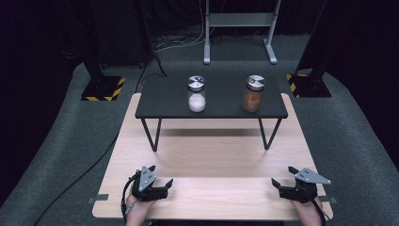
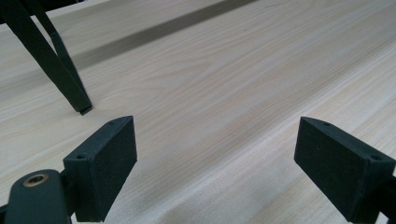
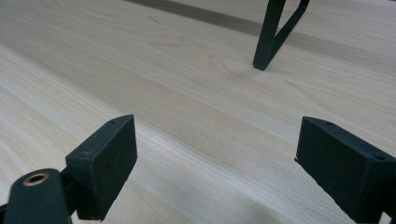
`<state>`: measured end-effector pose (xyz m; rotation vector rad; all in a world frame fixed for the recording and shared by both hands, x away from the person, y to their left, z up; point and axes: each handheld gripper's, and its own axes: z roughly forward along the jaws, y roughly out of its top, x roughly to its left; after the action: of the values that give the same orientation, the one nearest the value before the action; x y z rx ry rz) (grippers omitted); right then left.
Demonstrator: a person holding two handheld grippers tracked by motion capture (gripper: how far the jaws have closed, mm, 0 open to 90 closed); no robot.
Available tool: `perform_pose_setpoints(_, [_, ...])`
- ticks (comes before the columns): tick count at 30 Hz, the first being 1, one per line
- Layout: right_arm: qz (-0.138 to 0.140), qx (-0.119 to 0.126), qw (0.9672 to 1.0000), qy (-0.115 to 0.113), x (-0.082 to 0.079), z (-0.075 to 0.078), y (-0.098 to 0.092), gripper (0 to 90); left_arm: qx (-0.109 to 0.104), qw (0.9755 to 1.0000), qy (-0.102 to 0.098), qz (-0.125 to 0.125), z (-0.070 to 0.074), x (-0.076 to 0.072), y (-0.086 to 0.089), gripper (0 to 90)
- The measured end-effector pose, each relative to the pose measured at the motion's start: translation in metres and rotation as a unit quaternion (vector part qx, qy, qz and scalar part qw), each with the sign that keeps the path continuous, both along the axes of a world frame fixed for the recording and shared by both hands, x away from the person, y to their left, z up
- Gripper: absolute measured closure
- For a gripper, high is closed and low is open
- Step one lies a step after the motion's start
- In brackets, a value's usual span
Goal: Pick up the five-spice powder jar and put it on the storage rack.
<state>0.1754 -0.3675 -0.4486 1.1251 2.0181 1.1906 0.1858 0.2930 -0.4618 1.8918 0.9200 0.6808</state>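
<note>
Two glass jars with metal lids stand on a low black shelf (image 1: 164, 106): one with white contents (image 1: 196, 93) left of centre, one with orange-brown contents (image 1: 253, 93) to the right. My left gripper (image 1: 161, 178) rests at the near left of the wooden table (image 1: 211, 155), open, with nothing between its jaws. My right gripper (image 1: 282, 177) rests at the near right, also open and empty. In the left gripper view the left gripper (image 2: 215, 163) hovers over bare wood; the right gripper (image 3: 215, 163) does the same in its own view.
The black shelf stands on thin hairpin legs (image 2: 56, 60) (image 3: 275, 32) across the far half of the table. Cables trail from both grippers. Grey carpet surrounds the table, with stand bases marked in yellow and black (image 1: 101, 88) at the back.
</note>
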Motion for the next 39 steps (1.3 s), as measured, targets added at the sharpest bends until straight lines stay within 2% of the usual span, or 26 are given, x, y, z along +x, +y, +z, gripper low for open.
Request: perform_pose_setpoints(39, [0.004, -0.006, 0.9999, 0.007, 0.0024, 0.0022, 0.0015, 11.1, 0.004, 1.0, 0.003, -0.002, 0.0013, 0.0012, -0.0005, 12.9])
